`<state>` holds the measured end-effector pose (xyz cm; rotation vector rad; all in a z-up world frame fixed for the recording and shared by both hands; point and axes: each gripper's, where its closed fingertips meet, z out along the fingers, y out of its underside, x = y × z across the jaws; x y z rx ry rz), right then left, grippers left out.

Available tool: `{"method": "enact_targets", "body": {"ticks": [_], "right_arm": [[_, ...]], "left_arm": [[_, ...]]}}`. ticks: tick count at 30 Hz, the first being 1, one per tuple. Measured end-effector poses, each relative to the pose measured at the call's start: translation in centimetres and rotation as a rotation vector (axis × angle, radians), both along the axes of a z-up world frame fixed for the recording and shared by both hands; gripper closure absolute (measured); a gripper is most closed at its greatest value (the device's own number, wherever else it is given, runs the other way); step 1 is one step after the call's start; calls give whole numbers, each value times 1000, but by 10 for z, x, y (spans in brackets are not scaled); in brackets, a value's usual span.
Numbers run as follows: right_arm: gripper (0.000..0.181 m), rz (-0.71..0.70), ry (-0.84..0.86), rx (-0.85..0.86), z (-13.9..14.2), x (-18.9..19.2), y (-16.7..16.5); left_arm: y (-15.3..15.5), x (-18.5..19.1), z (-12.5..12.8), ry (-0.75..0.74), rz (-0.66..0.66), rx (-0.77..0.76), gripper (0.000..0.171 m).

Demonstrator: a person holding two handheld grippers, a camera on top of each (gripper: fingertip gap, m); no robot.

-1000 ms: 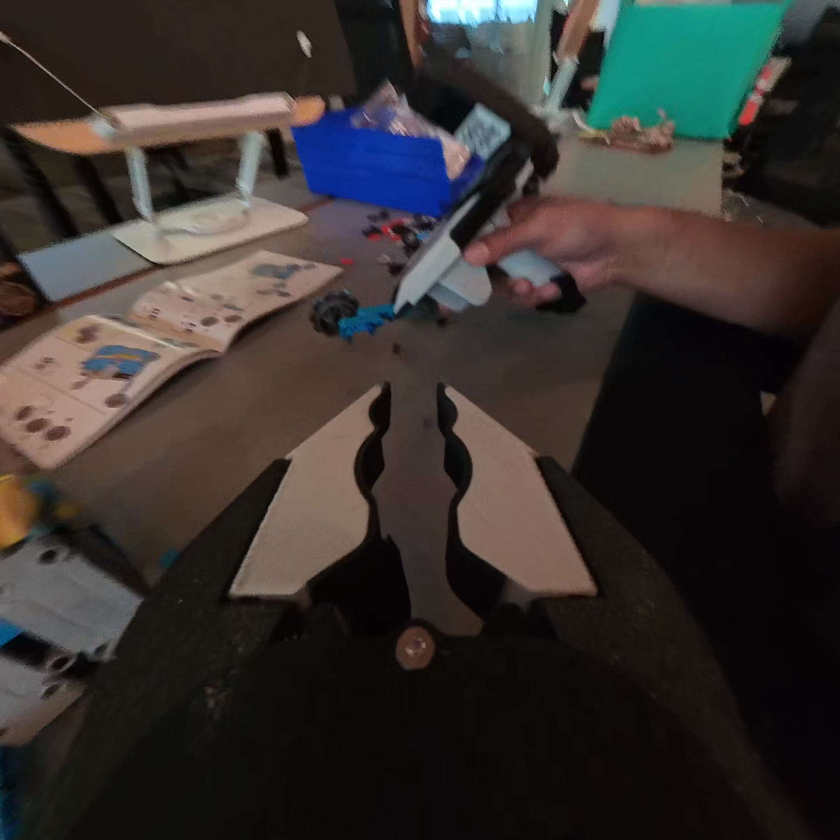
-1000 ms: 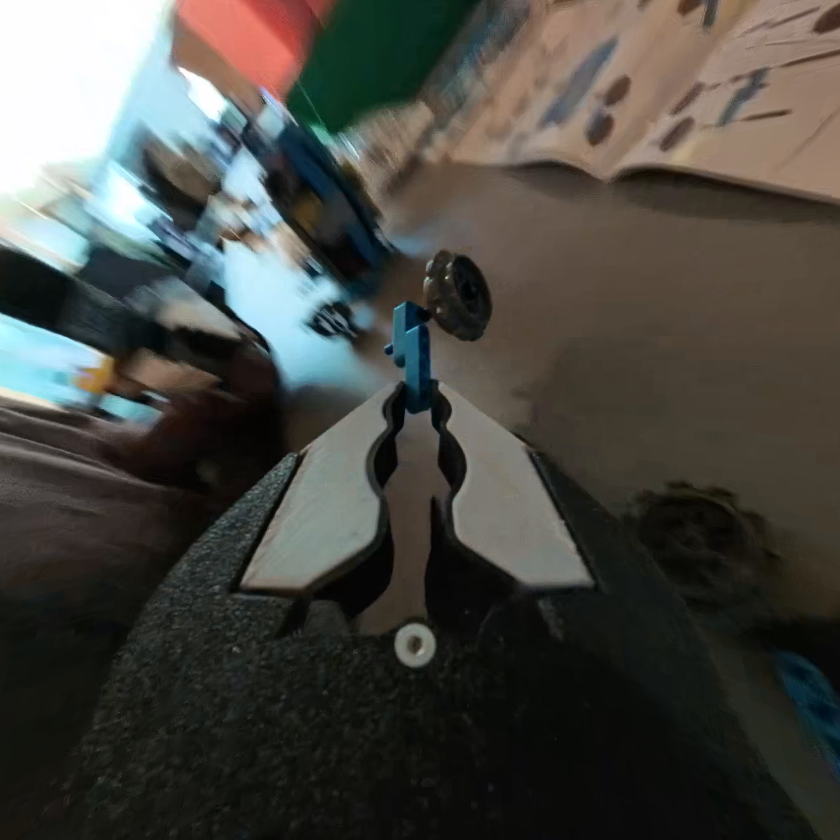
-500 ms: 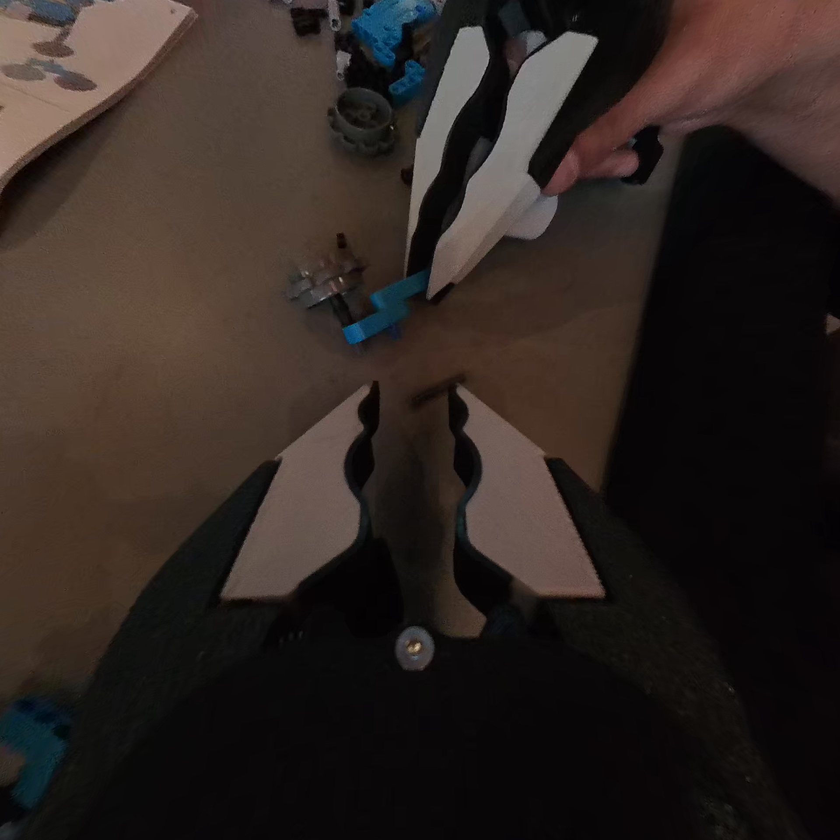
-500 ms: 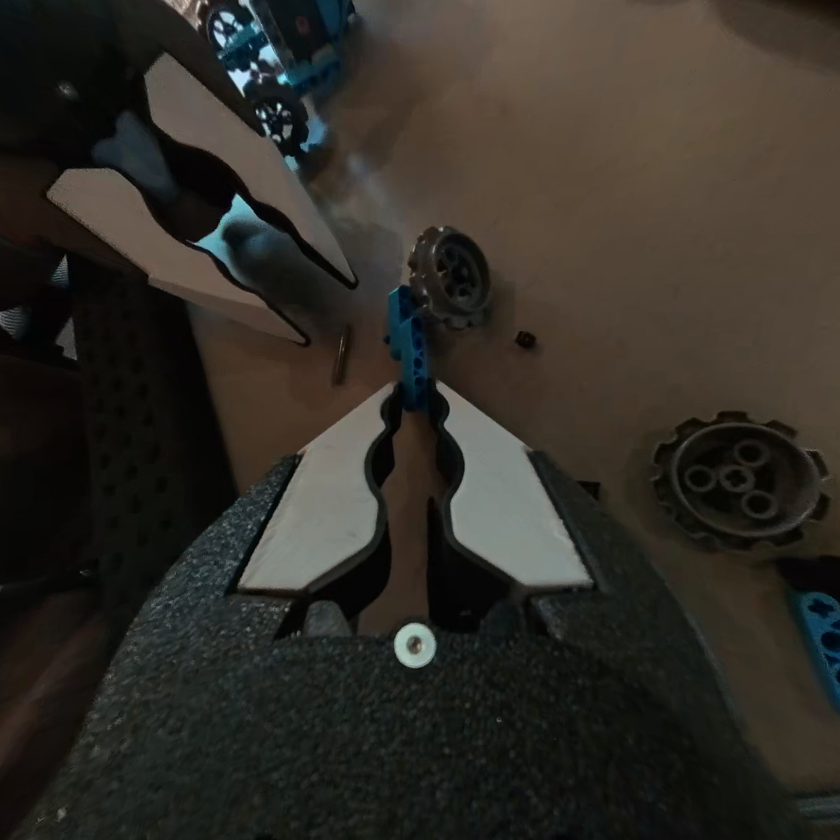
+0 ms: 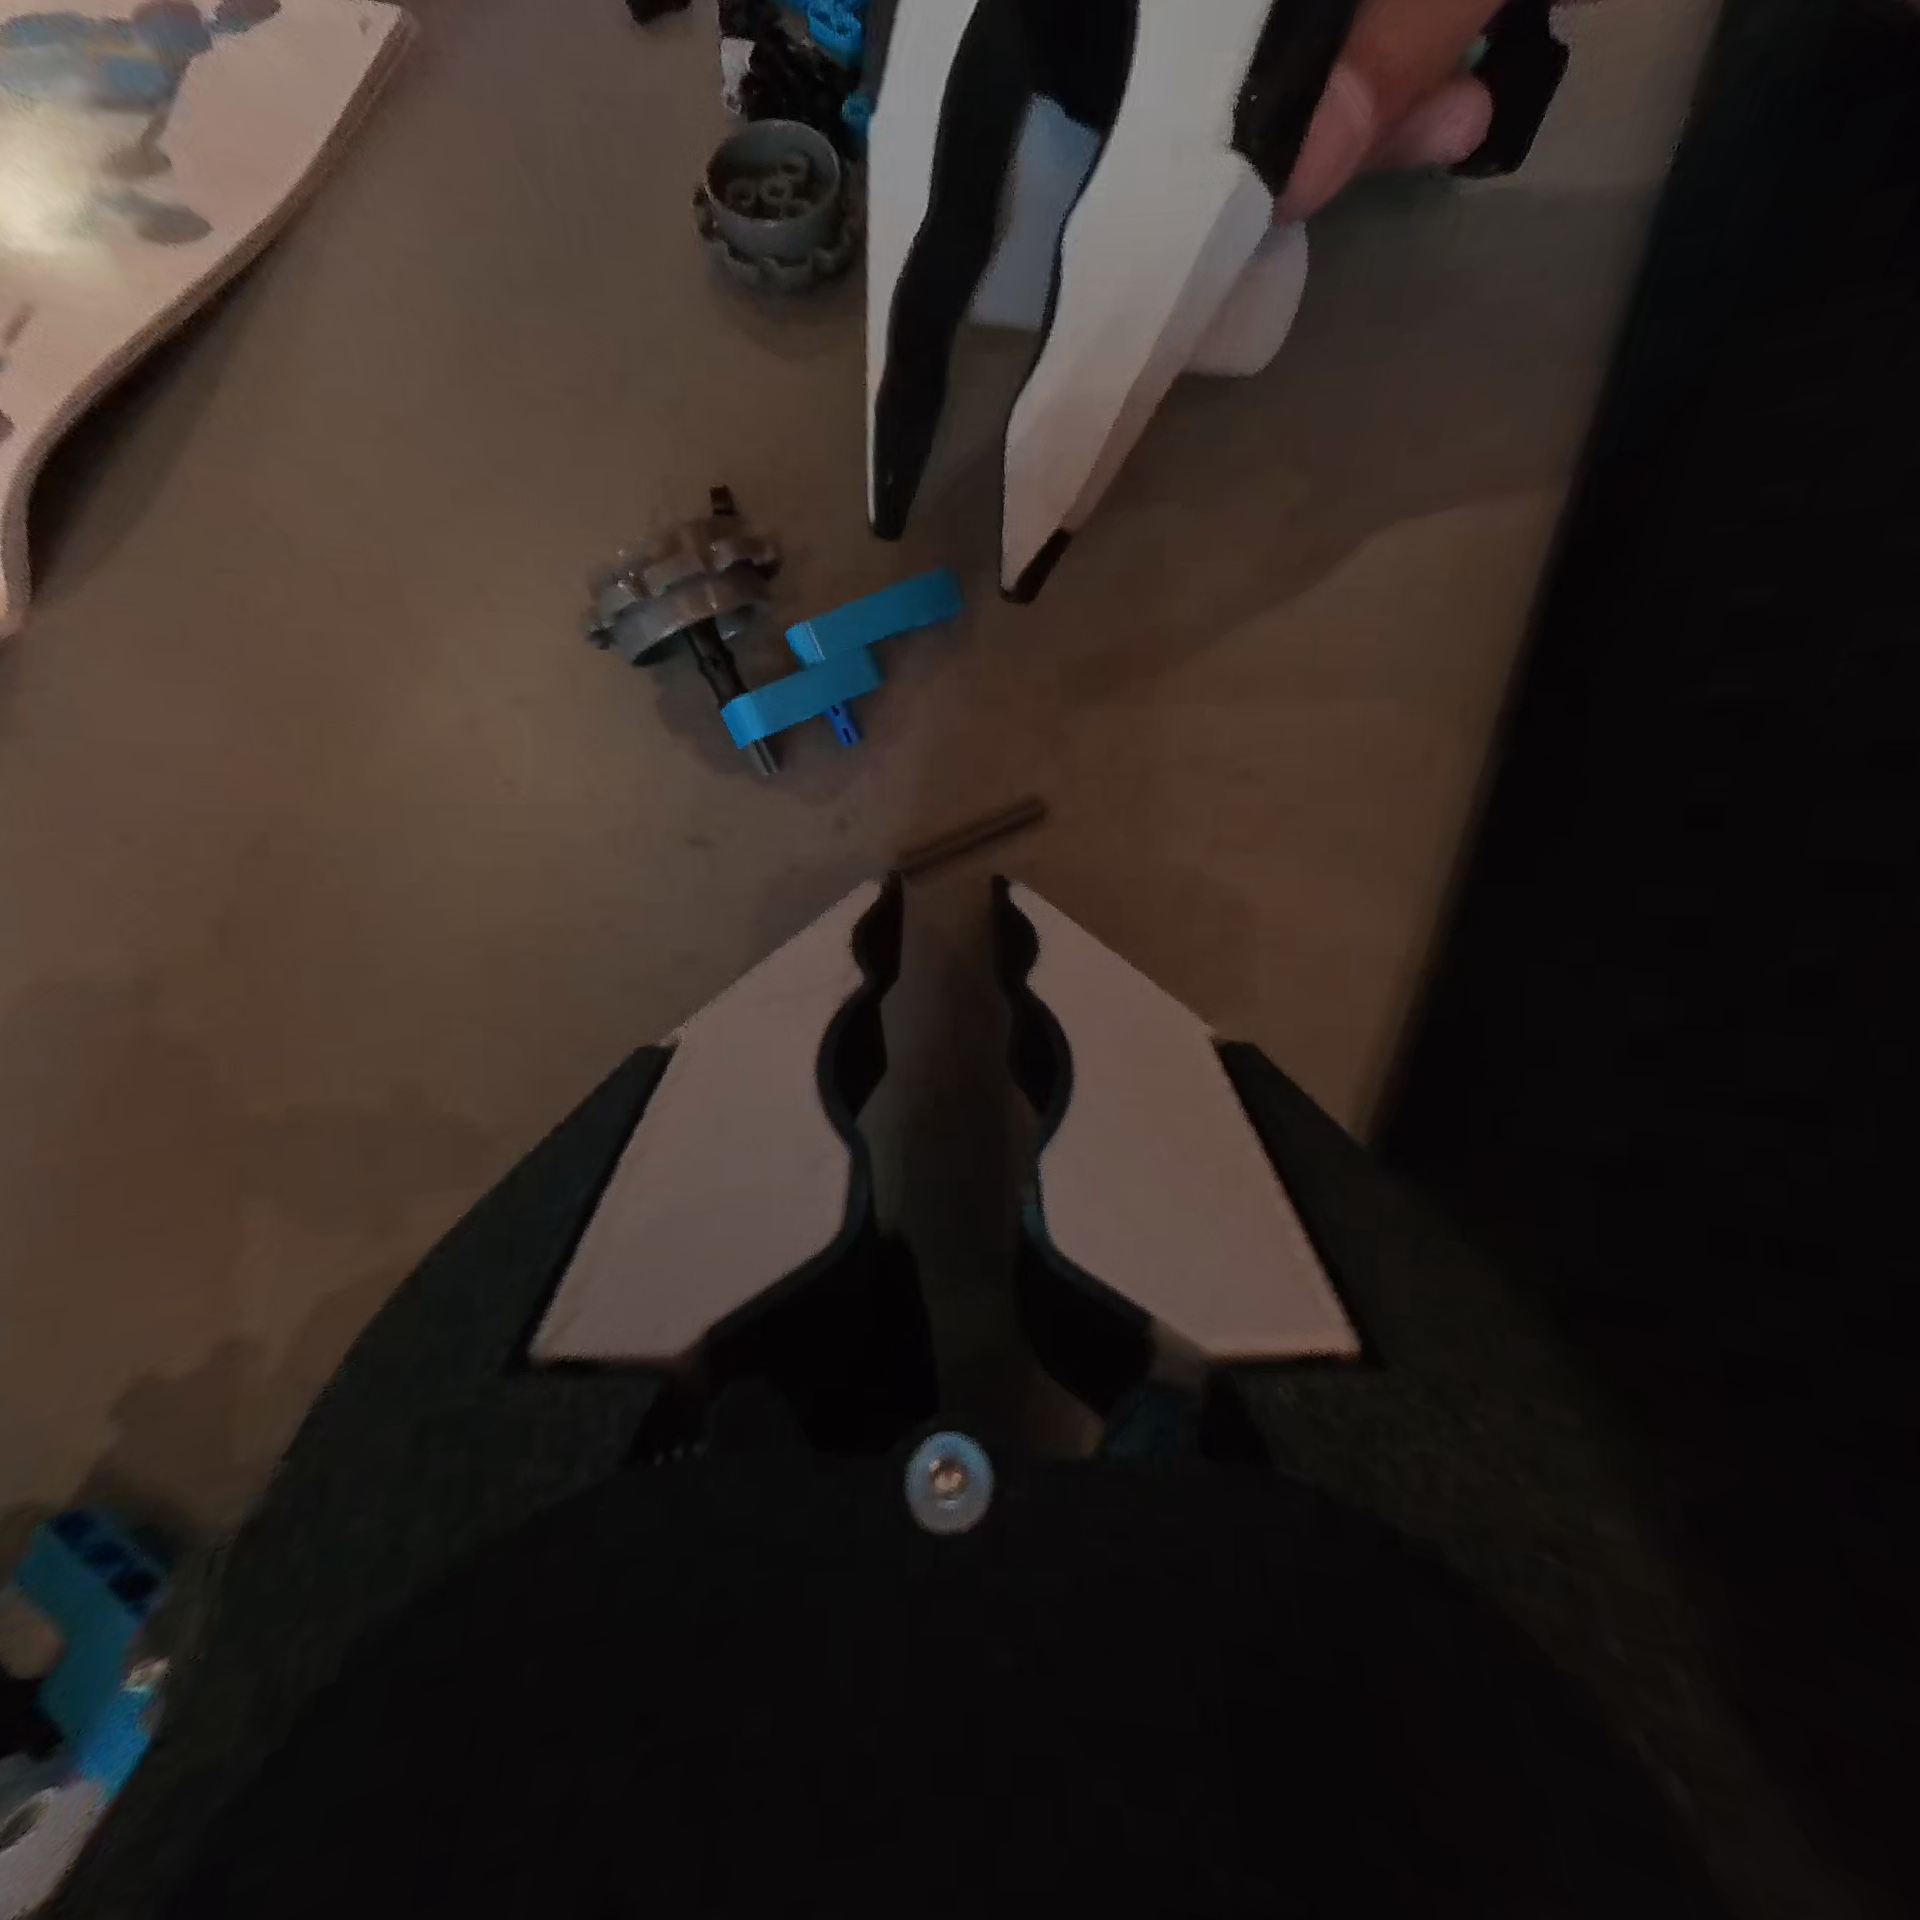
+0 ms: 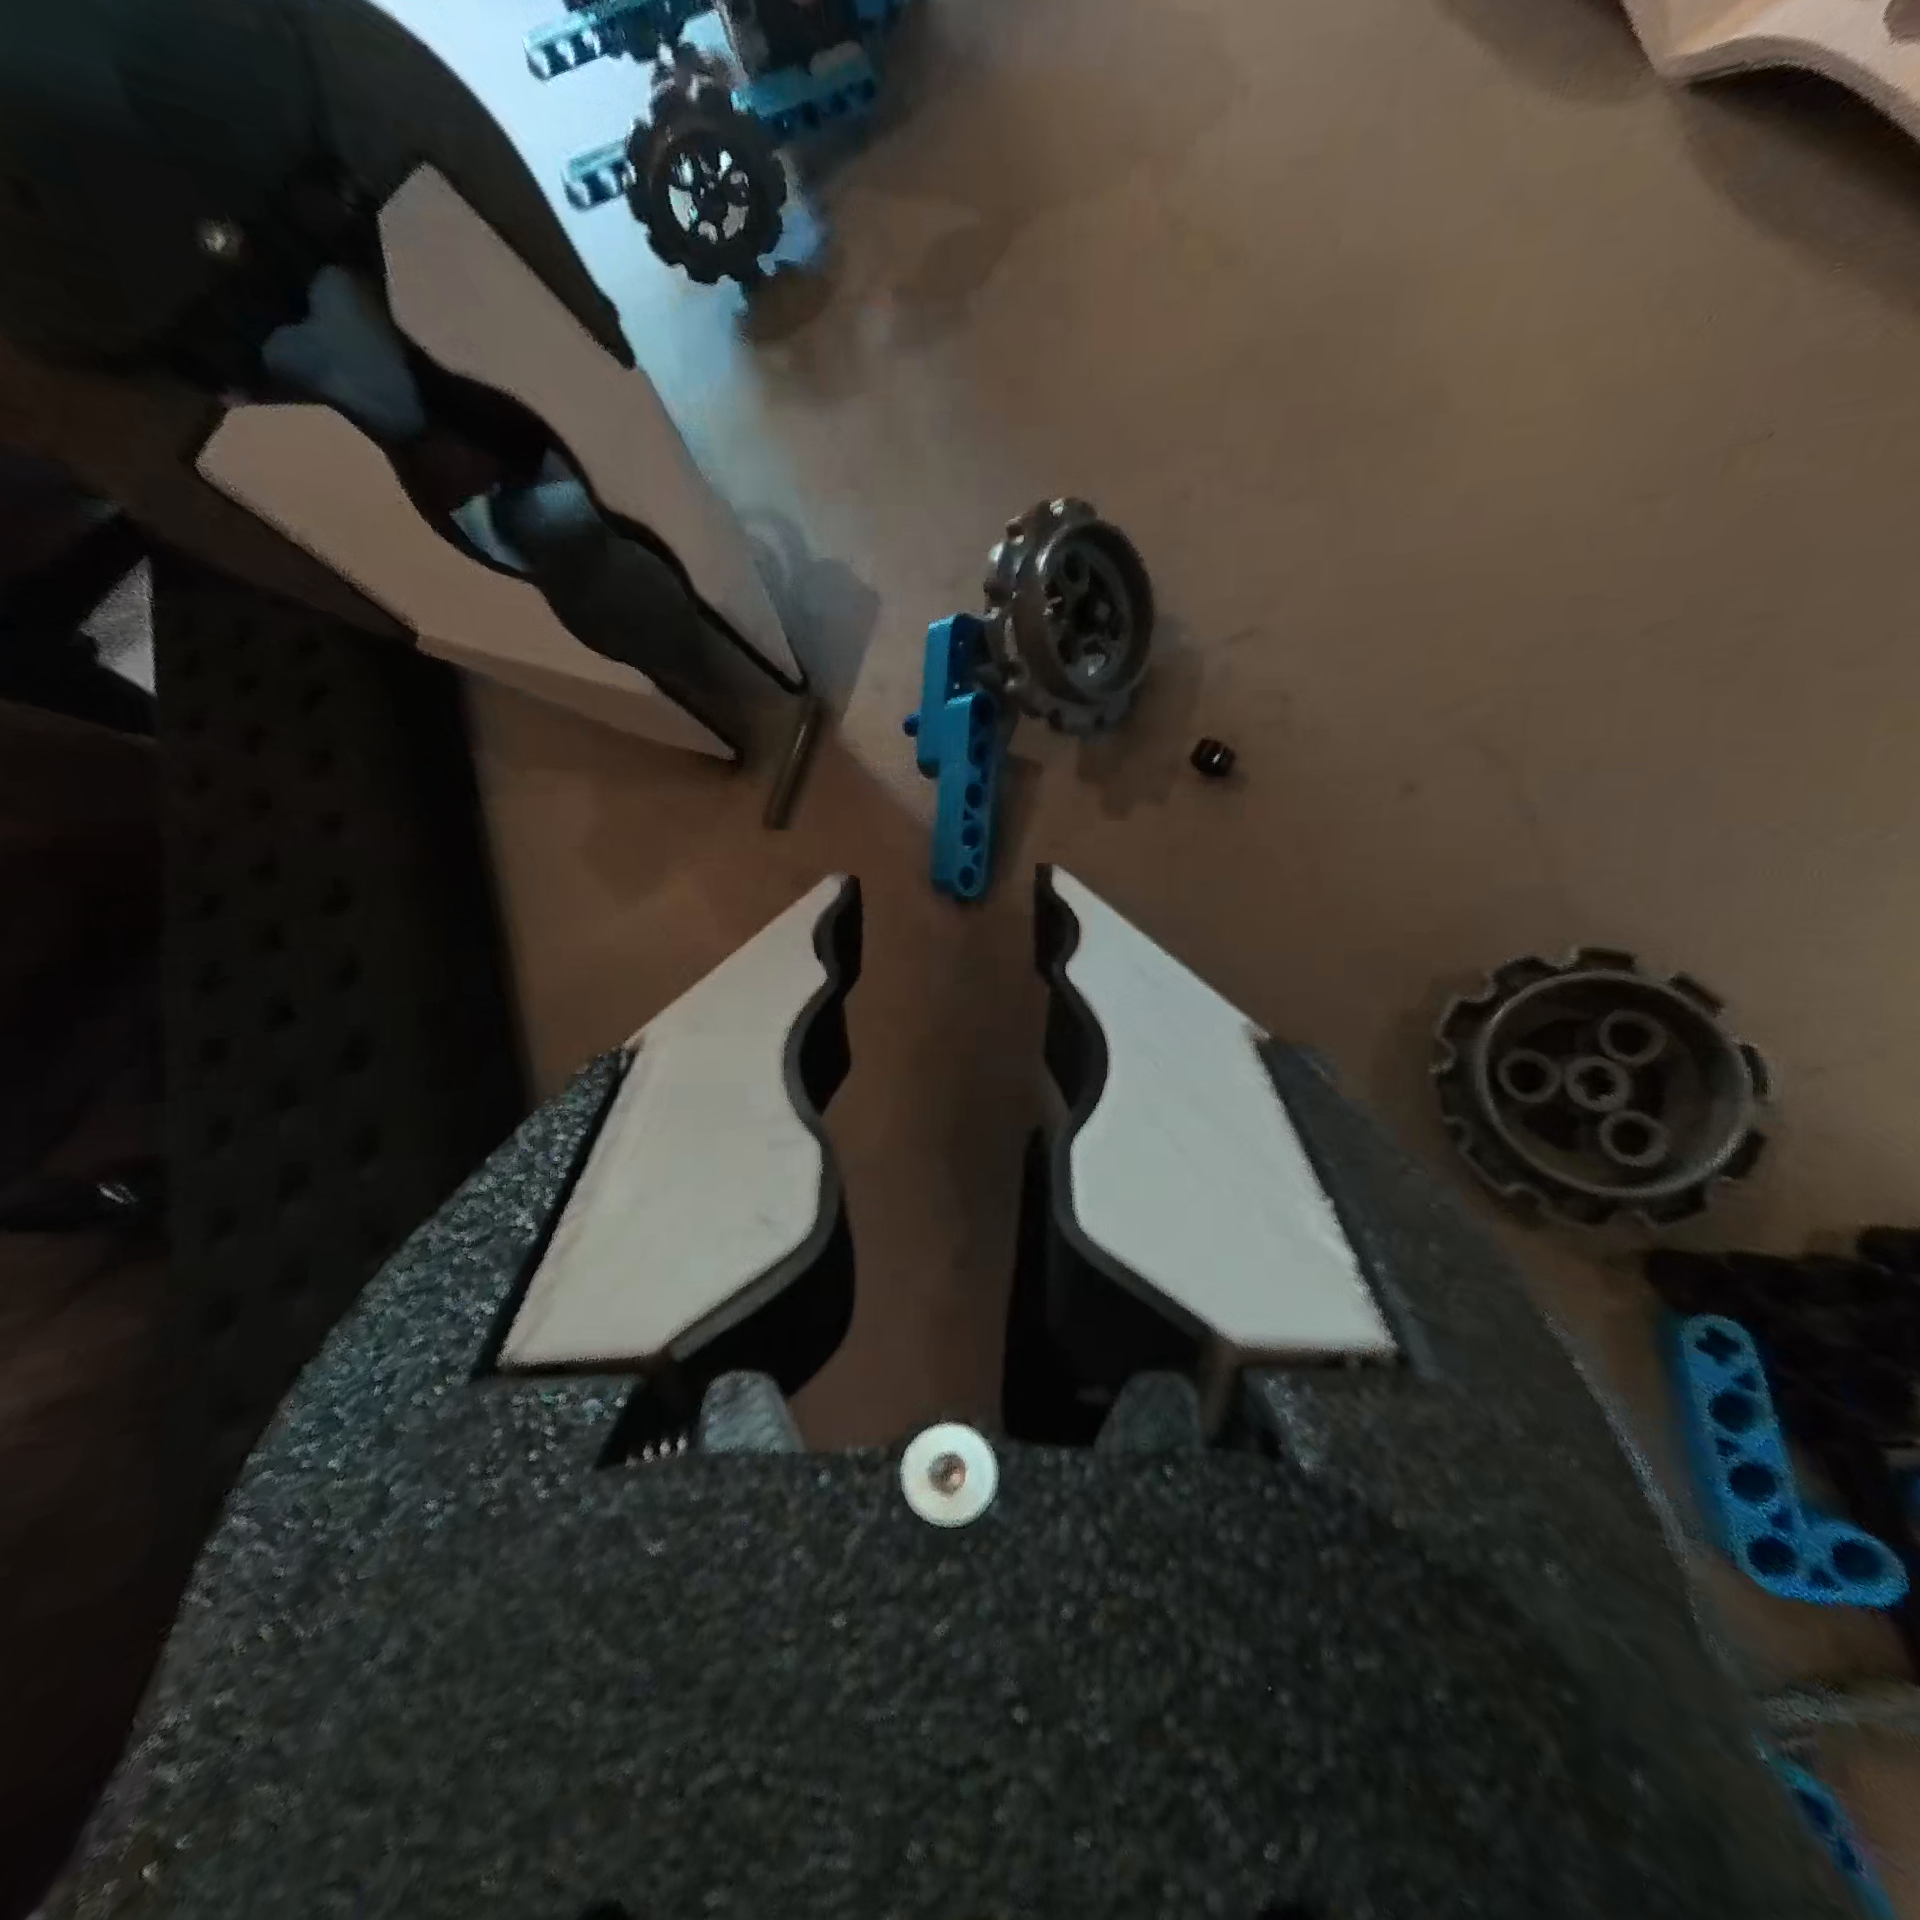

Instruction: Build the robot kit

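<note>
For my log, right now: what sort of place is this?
Probably a hobby or workshop table for building-toy assembly: loose grey gear wheels, blue perforated beams and an open instruction booklet lie on it.

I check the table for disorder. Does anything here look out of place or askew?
Slightly. The blue beam assembly lies tipped on the table, its gear leaning, not flat. A thin axle lies loose by the left gripper. Both grippers are open and empty.

Both grippers have grainy black bodies, pale wavy-edged fingers (image 6: 717,1174) and one seemingly silver centre screw (image 6: 949,1473).
</note>
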<state>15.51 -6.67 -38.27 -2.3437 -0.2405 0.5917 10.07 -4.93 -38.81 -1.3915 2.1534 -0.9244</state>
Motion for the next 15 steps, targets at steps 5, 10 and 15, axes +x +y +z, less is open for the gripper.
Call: {"method": "enact_targets", "body": {"ticks": [5,10,15], "right_arm": [[152,32,124,-22,4,0,11],[160,147,180,-109,-1,-13,13],[169,158,192,-100,-5,-16,13]], "left_arm": [[-11,5,13,-42,-164,-2,142],[-2,9,2,52,-216,83,141],[-2,5,0,55,-274,141,144]]}}
